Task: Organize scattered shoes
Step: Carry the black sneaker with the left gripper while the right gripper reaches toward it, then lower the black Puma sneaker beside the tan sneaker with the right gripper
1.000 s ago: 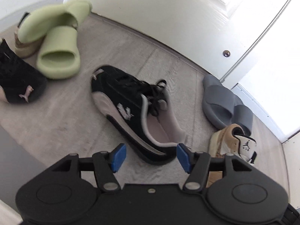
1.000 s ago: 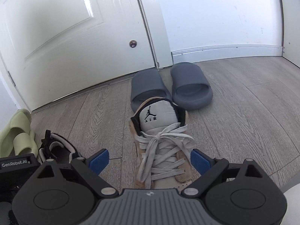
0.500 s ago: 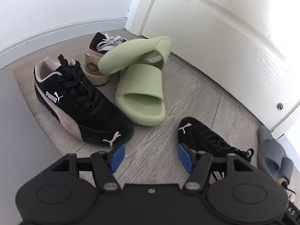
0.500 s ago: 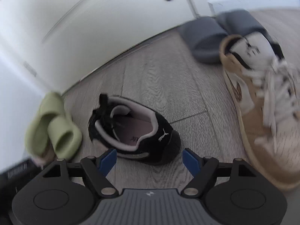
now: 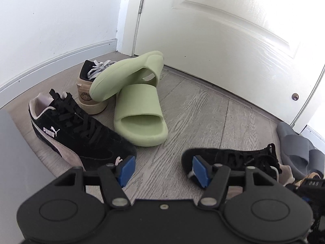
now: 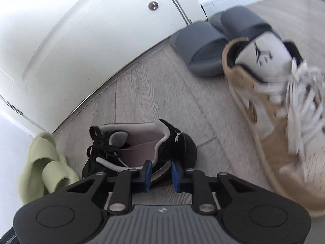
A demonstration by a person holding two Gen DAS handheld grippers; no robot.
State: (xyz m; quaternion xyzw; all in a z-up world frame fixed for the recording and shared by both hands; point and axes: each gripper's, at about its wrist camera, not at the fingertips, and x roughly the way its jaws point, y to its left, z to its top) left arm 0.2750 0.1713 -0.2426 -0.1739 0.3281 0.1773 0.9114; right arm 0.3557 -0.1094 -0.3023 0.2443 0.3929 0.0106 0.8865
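A hallway floor of pale grey wood-grain planks lies before a white panelled door (image 5: 233, 46), the landmark here. Shoes are scattered along its foot.

The right gripper (image 6: 161, 172) is closing its blue pads on the heel collar of a black suede Puma sneaker (image 6: 142, 148) that lies out from the door, with the collar's side wall between them. The pads appear to press the soft edge, though the bite looks shallow. The left gripper (image 5: 162, 170) hangs about half open and holds nothing, over bare floor out from the door.

Risks, as a judgement: the collar is thin, padded and pliable, so it may fold or slip free when lifted, and the shoe's weight would swing it toe-down. Loose black laces could drag or snag.

Its mate, a second black Puma sneaker (image 5: 81, 136) with a pale pink stripe and matte nap, sits upright towards the door's hinge side. Nearer the hinge, a tan-and-white Jordan sneaker (image 5: 89, 93) has one pale green foam slide (image 5: 128, 77) propped on it, tilted; another green slide (image 5: 140, 120) lies flat just beside. These are smooth, thick and rounded.

Towards the opening edge of the door, two grey moulded slides (image 6: 205, 48) lie side by side, and a second tan Jordan sneaker (image 6: 280, 109) with white laces lies next to them, blurred.
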